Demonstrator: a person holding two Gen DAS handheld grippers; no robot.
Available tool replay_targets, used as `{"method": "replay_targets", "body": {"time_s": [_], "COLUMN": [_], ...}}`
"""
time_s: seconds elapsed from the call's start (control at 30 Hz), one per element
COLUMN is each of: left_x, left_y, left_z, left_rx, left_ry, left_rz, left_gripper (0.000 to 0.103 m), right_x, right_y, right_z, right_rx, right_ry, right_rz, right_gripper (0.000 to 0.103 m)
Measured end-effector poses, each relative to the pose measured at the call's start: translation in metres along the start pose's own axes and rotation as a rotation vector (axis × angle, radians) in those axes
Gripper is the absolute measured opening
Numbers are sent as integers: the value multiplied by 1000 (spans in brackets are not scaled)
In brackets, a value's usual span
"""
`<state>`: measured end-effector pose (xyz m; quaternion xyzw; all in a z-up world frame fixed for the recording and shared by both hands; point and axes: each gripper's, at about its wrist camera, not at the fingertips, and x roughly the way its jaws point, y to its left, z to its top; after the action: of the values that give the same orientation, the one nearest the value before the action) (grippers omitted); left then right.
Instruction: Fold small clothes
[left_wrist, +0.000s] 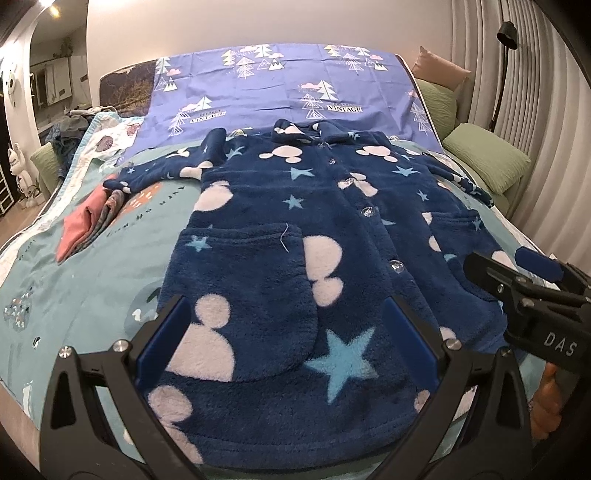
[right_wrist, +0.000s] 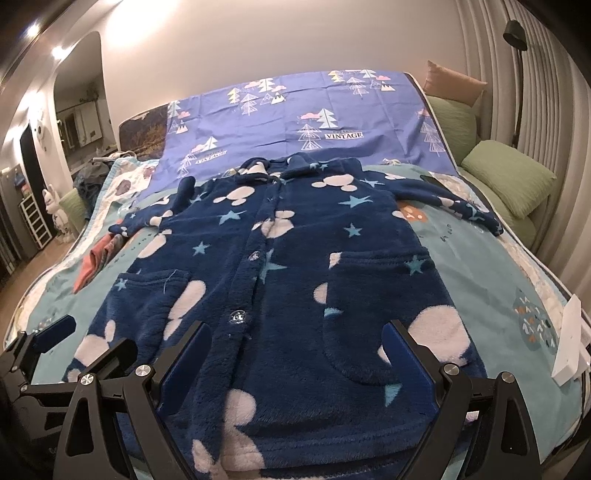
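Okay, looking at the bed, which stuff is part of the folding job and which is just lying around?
For the job:
- blue fleece robe, spread flat, still unfolded
- left gripper, open
- right gripper, open

Lying about:
- folded pink cloth
- green pillows
- purple sheet
- white box
- floor lamp

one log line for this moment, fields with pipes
stage: pre-fold | fleece top: spread flat on bed, buttoned, sleeves out | left gripper: open above hem | right gripper: open above hem | folded clothes: beside left sleeve
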<state>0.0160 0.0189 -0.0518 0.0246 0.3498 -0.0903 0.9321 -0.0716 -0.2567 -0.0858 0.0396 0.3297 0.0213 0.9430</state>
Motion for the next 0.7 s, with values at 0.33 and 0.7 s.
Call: {"method": "replay_targets", "body": {"time_s": [0.33, 0.7], "left_x": [5, 5], "left_y": [-6, -7], "left_z": [2, 2], "left_rx": [35, 40], "left_ry": [11, 12], "left_rz": [9, 12], "left_gripper": [102, 102], "right_x": [6, 5], "right_y": [-2, -2], "right_z": [2, 2], "right_rx": [0, 1], "right_ry": [7, 7], "right_rz": [0, 3], "right_gripper": [95, 95]}}
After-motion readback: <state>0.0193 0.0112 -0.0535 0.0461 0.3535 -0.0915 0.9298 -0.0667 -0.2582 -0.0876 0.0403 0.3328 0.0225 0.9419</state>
